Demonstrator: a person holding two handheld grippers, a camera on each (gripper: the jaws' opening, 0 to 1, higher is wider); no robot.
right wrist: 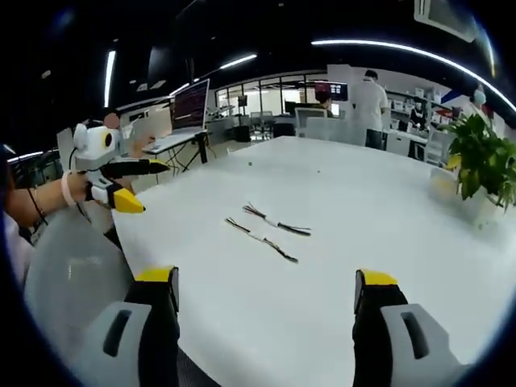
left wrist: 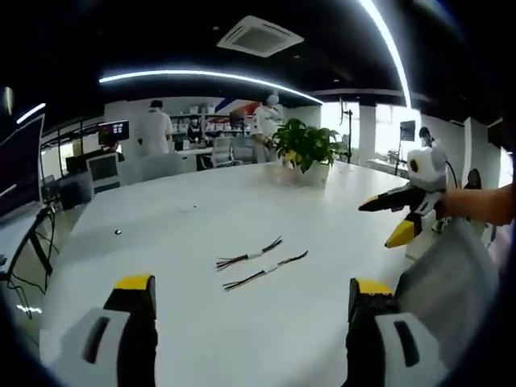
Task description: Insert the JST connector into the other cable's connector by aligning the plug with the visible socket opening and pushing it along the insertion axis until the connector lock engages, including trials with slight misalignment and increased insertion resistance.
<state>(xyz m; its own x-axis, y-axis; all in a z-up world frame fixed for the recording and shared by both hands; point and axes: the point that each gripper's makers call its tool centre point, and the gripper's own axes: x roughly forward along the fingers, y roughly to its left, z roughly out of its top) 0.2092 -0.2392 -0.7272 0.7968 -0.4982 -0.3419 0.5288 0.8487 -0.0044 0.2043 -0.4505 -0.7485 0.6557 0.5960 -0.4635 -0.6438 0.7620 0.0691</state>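
While both grippers' jaws gape wide and hold nothing, two thin black cables (left wrist: pixel 260 265) lie mid-way on the big white table (left wrist: pixel 201 210), far from its edges.

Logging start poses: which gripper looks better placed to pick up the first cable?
Neither clearly. The left gripper and right gripper are both open, off the white table, facing the two cables. Probably each takes its nearer one.
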